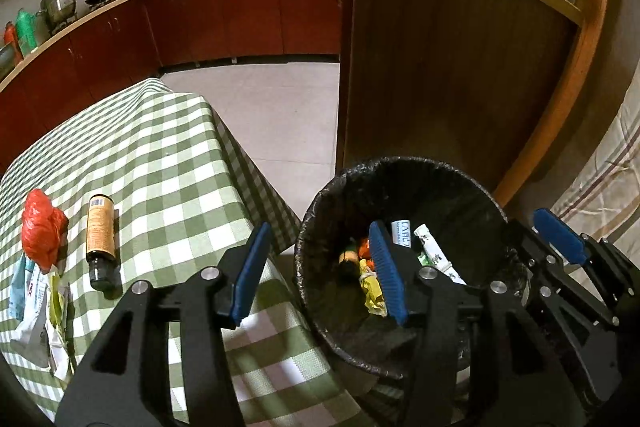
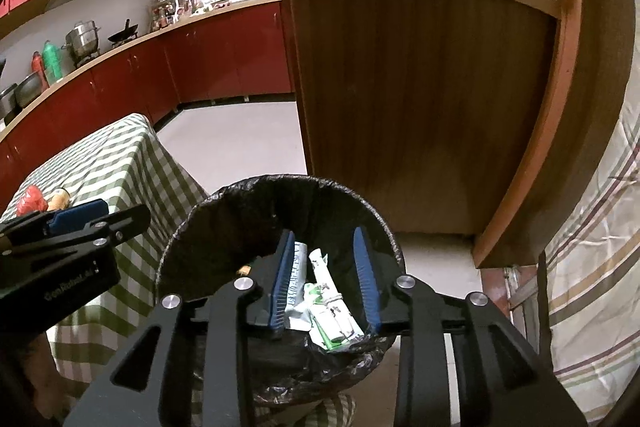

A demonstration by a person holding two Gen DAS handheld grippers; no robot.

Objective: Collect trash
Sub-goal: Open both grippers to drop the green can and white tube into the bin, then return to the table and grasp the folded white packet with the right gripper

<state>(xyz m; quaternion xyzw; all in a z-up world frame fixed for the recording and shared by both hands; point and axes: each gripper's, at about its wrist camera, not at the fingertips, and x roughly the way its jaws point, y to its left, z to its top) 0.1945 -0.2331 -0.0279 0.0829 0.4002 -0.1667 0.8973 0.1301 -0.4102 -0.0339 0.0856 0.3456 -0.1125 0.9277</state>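
Observation:
A black-lined trash bin (image 1: 472,187) stands beside the checked table (image 1: 160,155); in it lie white wrappers (image 1: 432,247), a yellow wrapper (image 1: 374,293) and a small bottle (image 1: 348,261). My left gripper (image 1: 320,271) is open and empty, between the table edge and the bin. My right gripper (image 2: 326,279) is open and empty over the bin (image 2: 224,203), above the white wrappers (image 2: 332,311). On the table lie an amber bottle (image 1: 100,239), a red plastic bag (image 1: 40,227) and paper wrappers (image 1: 36,307).
A wooden counter panel (image 1: 440,67) stands right behind the bin. Red kitchen cabinets (image 1: 220,11) run along the back with pots and bottles on top. A striped cloth (image 2: 592,267) hangs at the right. Tiled floor (image 1: 276,107) lies between table and cabinets.

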